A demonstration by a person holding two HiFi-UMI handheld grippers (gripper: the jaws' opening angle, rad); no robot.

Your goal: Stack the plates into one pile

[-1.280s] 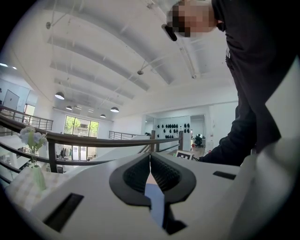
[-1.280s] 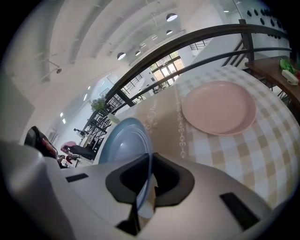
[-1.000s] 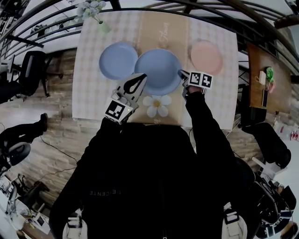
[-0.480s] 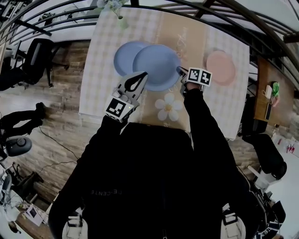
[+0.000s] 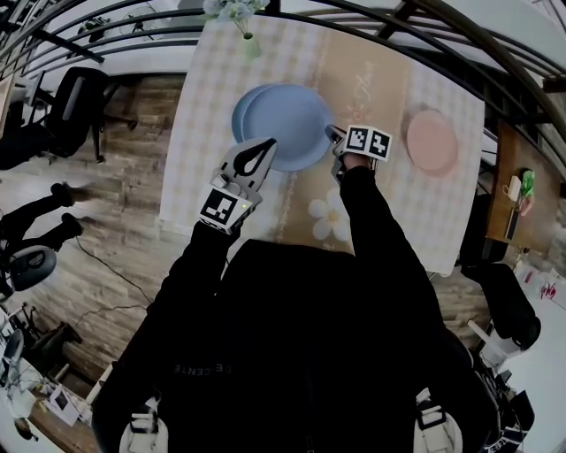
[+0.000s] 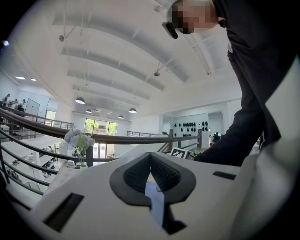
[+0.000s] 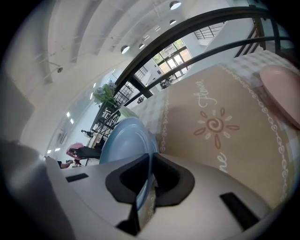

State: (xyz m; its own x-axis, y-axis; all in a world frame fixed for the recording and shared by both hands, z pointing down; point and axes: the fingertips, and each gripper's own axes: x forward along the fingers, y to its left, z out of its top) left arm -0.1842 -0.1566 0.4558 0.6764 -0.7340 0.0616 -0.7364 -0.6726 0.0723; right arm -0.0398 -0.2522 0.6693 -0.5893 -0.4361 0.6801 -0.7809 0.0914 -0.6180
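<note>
My right gripper is shut on the right rim of the large blue plate. That plate now covers most of the smaller blue plate, of which only a left sliver shows. In the right gripper view the large blue plate runs tilted from between the jaws of my right gripper. I cannot tell whether it touches the plate below. A pink plate lies apart at the right. My left gripper hovers by the large plate's near edge, shut and empty. The left gripper points up at the ceiling.
The plates are on a checked table with a beige runner. A flower vase stands at the far edge. A flower-shaped mat lies near me. A curved railing runs behind the table, and office chairs stand at the left.
My right gripper has carried the large blue plate leftward, from beside the smaller blue plate to over it. The left gripper has kept its place near the plate's front edge.
</note>
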